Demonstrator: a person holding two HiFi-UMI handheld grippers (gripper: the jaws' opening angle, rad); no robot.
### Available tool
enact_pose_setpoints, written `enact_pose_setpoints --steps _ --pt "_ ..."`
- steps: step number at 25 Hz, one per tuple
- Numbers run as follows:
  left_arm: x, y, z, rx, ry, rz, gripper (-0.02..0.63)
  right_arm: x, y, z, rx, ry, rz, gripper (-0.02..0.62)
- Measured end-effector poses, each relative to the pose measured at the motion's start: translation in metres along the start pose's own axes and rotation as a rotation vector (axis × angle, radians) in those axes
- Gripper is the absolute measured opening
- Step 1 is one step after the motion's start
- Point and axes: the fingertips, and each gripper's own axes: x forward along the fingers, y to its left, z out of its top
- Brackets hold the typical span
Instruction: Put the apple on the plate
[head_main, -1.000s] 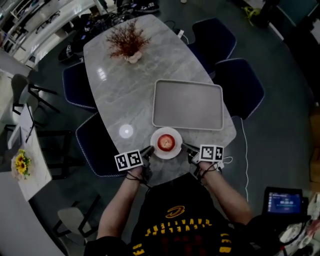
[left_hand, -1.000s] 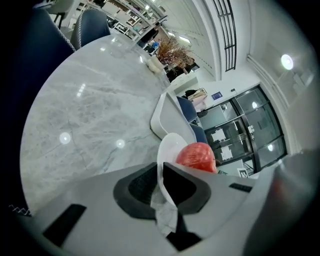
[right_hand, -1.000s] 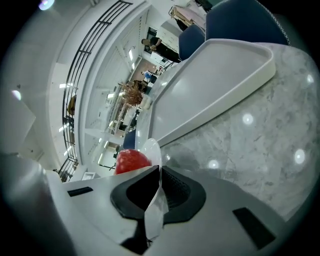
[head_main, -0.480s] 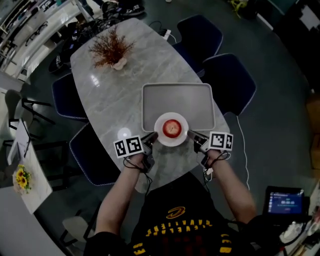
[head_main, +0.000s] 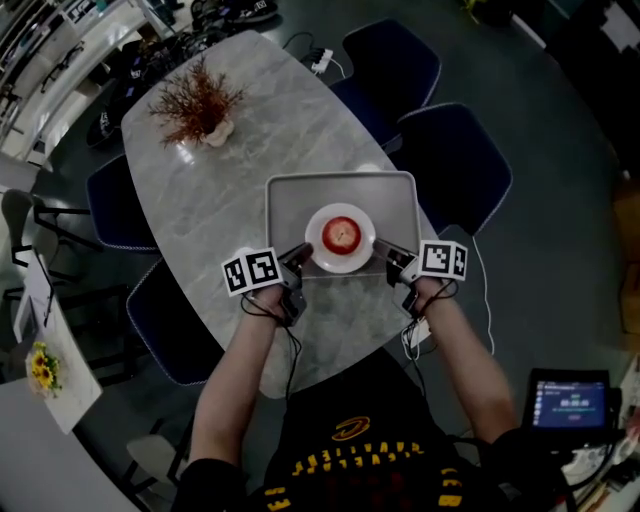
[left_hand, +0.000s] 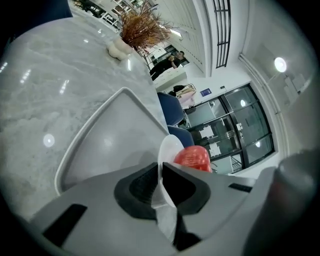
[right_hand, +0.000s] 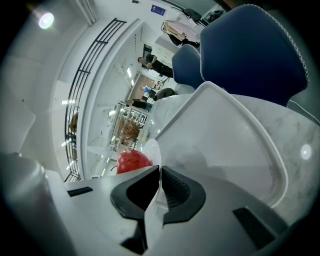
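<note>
A red apple (head_main: 341, 234) sits on a small white plate (head_main: 322, 258), which is held over the near half of a grey tray (head_main: 290, 200) on the marble table (head_main: 210, 210). My left gripper (head_main: 300, 257) is shut on the plate's left rim and my right gripper (head_main: 383, 254) on its right rim. In the left gripper view the rim (left_hand: 167, 147) runs between the dark pads of the left gripper (left_hand: 161, 182), with the apple (left_hand: 192, 156) just beyond. The right gripper view shows the right gripper (right_hand: 160, 187) pinching the rim (right_hand: 152, 149), the apple (right_hand: 132, 161) behind it and the tray (right_hand: 225, 135) below.
A vase of dried twigs (head_main: 200, 105) stands at the table's far end. Dark blue chairs (head_main: 455, 160) ring the table, two on the right and others on the left (head_main: 115, 200). A lit screen (head_main: 570, 400) sits on the floor at the lower right.
Both grippers have carried the plate with the apple away from the table's near edge and up, so it now hangs over the tray. Both grips stay on the rim.
</note>
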Motion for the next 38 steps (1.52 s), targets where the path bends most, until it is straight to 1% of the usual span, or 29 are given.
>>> enact_pose_setpoints --steps 7,9,12,15,17,24,30,32,35,37,38 --pt "0.007 0.008 -0.001 -0.004 0.001 0.023 0.032 0.004 -0.010 -0.003 0.000 0.017 -0.021 0.026" --pt "0.015 0.012 0.002 -0.010 0.008 0.037 0.032 0.008 -0.016 0.002 0.001 0.027 -0.029 0.026" --pt "0.037 0.018 0.013 -0.022 0.018 0.061 0.032 0.017 -0.030 0.021 0.007 0.044 -0.045 0.026" --pt "0.070 0.022 0.032 -0.036 0.026 0.085 0.032 0.032 -0.052 0.053 0.020 0.064 -0.054 0.026" --pt "0.084 0.024 0.041 -0.041 0.029 0.095 0.032 0.039 -0.061 0.066 0.025 0.074 -0.060 0.026" --pt "0.084 0.032 0.041 -0.027 0.046 0.125 0.032 0.045 -0.067 0.059 0.013 0.099 -0.090 0.026" --pt "0.087 0.036 0.040 -0.022 0.054 0.137 0.032 0.048 -0.071 0.060 0.004 0.094 -0.103 0.028" --pt "0.087 0.036 0.040 -0.012 0.055 0.144 0.032 0.048 -0.071 0.060 -0.030 0.094 -0.112 0.028" --pt "0.089 0.036 0.041 0.027 0.062 0.164 0.033 0.048 -0.069 0.062 -0.150 0.104 -0.153 0.028" --pt "0.087 0.035 0.042 0.073 0.069 0.194 0.034 0.045 -0.068 0.061 -0.228 0.112 -0.195 0.028" --pt "0.083 0.035 0.042 0.110 0.071 0.217 0.034 0.042 -0.066 0.059 -0.257 0.112 -0.216 0.029"
